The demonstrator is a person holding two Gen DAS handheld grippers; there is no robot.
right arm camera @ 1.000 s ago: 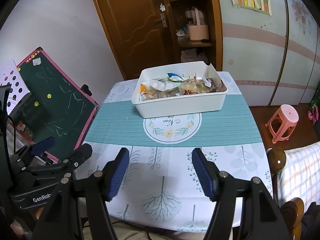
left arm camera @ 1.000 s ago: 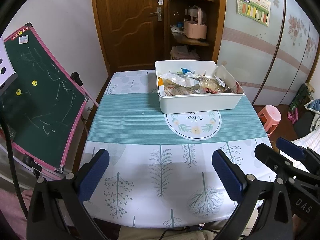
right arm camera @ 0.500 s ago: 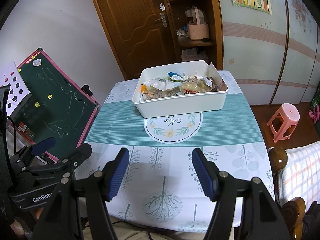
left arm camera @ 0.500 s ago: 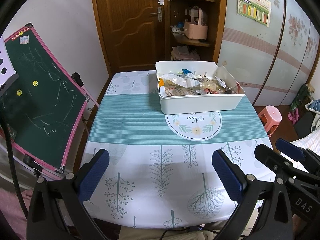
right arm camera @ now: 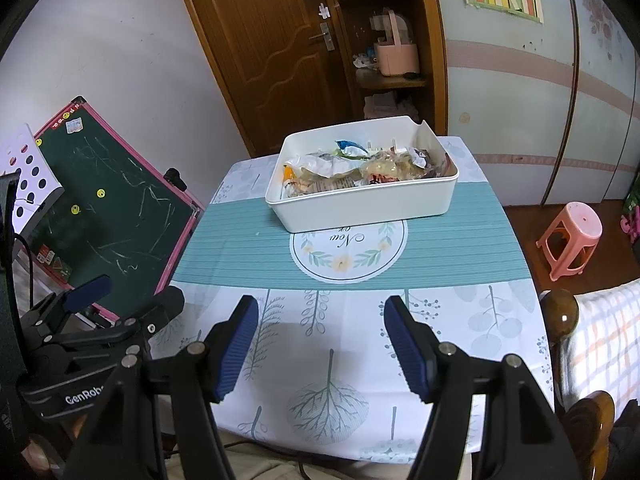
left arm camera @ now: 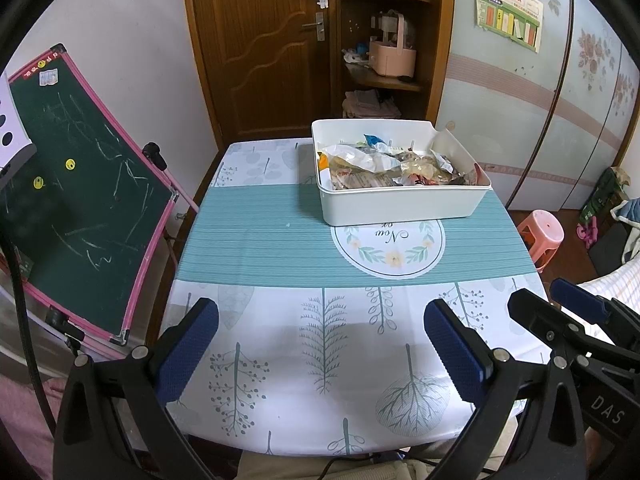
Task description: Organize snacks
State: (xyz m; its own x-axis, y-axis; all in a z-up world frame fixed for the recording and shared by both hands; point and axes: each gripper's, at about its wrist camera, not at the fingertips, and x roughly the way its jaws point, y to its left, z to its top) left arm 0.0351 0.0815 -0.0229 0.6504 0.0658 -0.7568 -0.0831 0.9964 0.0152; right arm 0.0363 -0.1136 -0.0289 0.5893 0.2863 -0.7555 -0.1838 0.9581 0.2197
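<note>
Both sets of fingers stand wide apart and hold nothing: the left gripper (left arm camera: 320,354) and the right gripper (right arm camera: 318,350) hover over the near, bare part of the worktop (left arm camera: 280,240). The snacks (left arm camera: 384,164) lie heaped in a white bin (left arm camera: 404,206) well ahead of the fingers. The packets look light, soft and crinkly, probably slippery film with brittle contents, so a gentle pinch on a raised edge or sealed end seems best, not a squeeze across the middle.

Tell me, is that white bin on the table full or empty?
Full: the white bin holds crumpled snack packets heaped nearly to its rim.
</note>
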